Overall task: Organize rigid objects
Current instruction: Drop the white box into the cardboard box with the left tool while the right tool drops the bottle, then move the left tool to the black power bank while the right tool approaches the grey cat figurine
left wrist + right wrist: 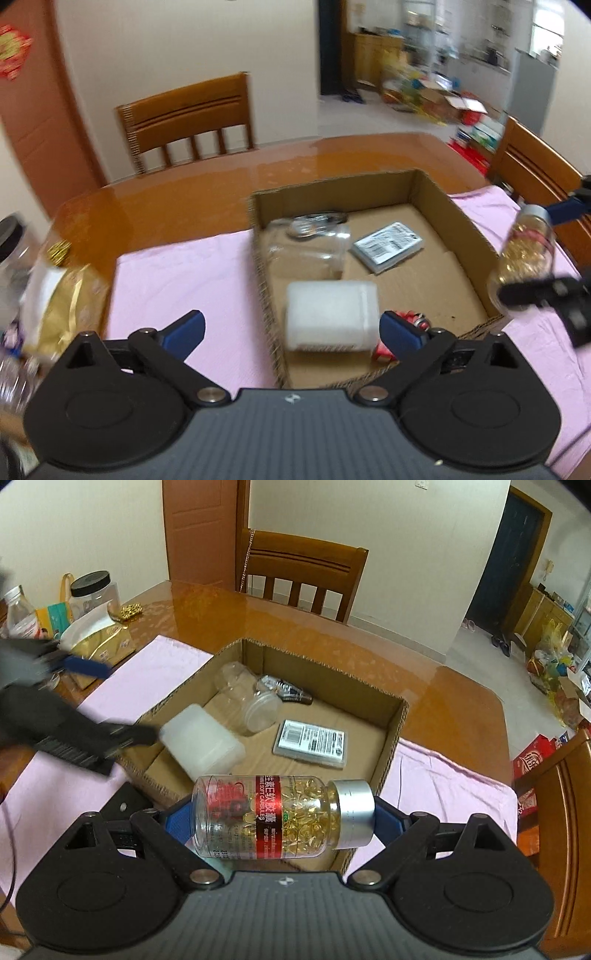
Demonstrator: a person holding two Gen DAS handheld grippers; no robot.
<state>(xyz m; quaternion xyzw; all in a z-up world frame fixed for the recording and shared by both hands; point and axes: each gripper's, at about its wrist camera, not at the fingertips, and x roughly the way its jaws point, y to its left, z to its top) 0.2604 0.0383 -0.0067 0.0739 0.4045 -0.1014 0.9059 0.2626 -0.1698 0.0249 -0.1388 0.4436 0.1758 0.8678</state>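
Note:
A cardboard box [469, 229] [400, 716] lies on a pink cloth. Inside it rests a white plastic container [332, 314] [203, 742], tilted near the left wall. My left gripper [291, 328] [118, 701] stands open around it, its left pad well clear of the container. My right gripper [280, 819] [546, 251] is shut on a clear capsule bottle [273, 816] [524, 251] with a red label and silver cap, held sideways, base and cap against the pads, above the box's near right edge.
The box also holds a clear jar [251, 698], a flat grey case [310, 742] and a dark item [288, 690]. On the wooden table [332, 646], at the left, stand a gold tissue pack [99, 642], a black-lidded jar [94, 594] and a bottle [20, 616]. Chairs [306, 572] stand around it.

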